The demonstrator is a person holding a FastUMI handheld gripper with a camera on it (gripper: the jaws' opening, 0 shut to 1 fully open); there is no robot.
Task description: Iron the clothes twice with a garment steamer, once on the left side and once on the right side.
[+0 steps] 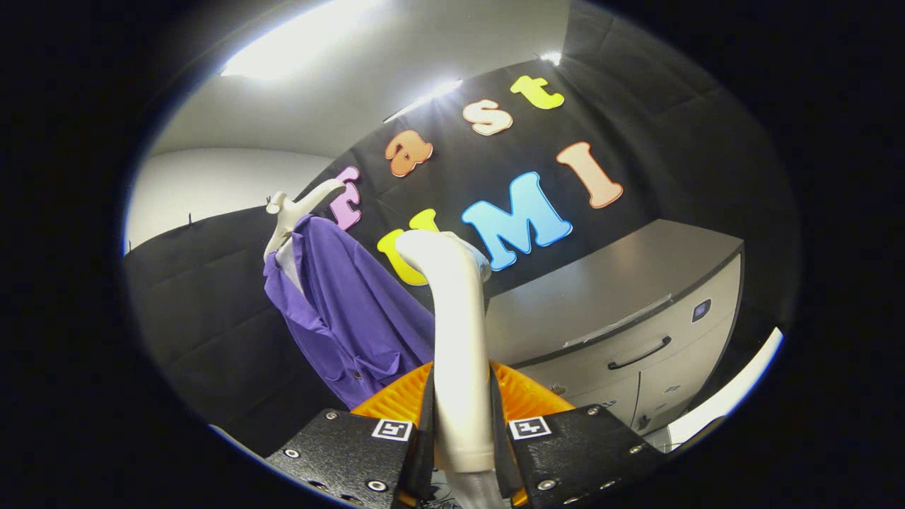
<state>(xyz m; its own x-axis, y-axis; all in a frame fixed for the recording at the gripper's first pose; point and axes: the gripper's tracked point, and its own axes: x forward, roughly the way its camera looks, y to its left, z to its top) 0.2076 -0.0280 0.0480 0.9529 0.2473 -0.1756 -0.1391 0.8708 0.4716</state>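
Item: gripper [463, 424], hand-held, both fingers pressed against the handle of the garment steamer [456, 332], one on each side — closed on it, no gap to be seen. The steamer's pale handle rises from between the fingers and bends at its top, so the head points away toward the garment; a grip low on the handle looks chosen to leave the head free to sweep.

Item: purple shirt [346, 311], the clothes to be steamed. Hangs on a white hanger [290, 212] against the black cloth wall [212, 304], beyond the fingers and off to the left of the steamer head. Hung upright, probably so that its front falls flat and can be stroked downward. The steamer head is apart from the fabric; whether either side has had its pass cannot be told from how the shirt lies.

Item: grey cabinet [622, 311], to the right of the steamer, flat top, a drawer with a dark curved handle [640, 353] and doors below. It stands against the cloth wall, near the shirt but not touching it.

Room: booth with black cloth on two walls, plain pale wall and ceiling above, strip lights [297, 39] bright overhead. The whole scene sits tilted, which suggests the gripper is held at a slant — judged a carry or approach, contact with the shirt not yet made
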